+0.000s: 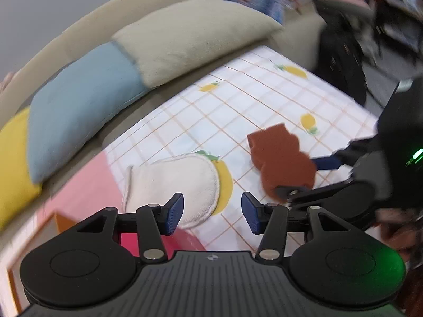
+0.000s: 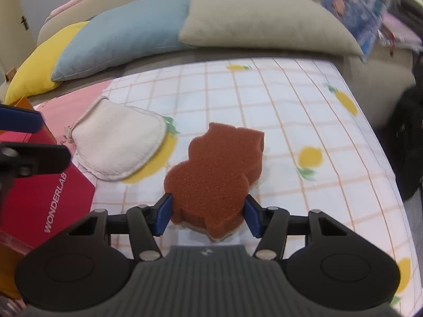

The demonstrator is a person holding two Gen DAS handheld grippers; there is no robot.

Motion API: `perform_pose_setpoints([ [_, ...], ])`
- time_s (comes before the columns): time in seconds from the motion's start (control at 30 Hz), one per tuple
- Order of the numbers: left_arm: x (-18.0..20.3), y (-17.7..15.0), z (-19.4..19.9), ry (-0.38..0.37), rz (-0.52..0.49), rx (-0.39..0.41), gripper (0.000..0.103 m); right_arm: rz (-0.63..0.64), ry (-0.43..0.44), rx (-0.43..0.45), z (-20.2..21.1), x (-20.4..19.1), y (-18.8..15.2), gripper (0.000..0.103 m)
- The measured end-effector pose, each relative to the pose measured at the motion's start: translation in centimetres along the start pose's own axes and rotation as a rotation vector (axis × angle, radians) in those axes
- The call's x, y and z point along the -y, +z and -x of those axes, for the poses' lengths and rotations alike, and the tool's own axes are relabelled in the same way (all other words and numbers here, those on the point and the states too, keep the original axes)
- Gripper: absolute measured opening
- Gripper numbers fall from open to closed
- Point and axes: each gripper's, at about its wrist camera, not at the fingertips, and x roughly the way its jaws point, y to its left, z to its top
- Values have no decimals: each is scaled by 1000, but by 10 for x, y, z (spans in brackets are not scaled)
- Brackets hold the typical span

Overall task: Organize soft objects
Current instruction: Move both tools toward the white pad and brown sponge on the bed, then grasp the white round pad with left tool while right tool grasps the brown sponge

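A brown bear-shaped sponge (image 2: 214,174) lies over the lemon-print checked tablecloth (image 2: 277,111). My right gripper (image 2: 208,215) is shut on the brown sponge, its blue pads pressing both sides of the near end. The sponge (image 1: 280,158) and the right gripper (image 1: 306,177) also show in the left wrist view. A white cloth pad (image 2: 119,142) lies on the cloth to the left of the sponge. My left gripper (image 1: 212,215) is open and empty, hovering just near of the white pad (image 1: 174,185).
A red box marked WONDERLAB (image 2: 45,206) and a pink sheet (image 2: 76,97) lie at the table's left. A yellow cushion (image 2: 39,63), a blue cushion (image 2: 124,45) and a beige cushion (image 2: 259,21) lean on the sofa behind. Dark clutter (image 2: 407,142) stands at the right.
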Motion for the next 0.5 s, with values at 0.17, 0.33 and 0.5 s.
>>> perform_pose_setpoints([
  [0.17,9,27,-37,-38,-118,-157,71,-42,19,-10,4,17,0,57],
  [0.33,10,39,-86,-13,-202,-328,78,-51,29,-25,1,20,-1,57],
  [0.5,7,37,-123,15,-247,-429,79,-58,36,-23,-1,21,-2,57],
])
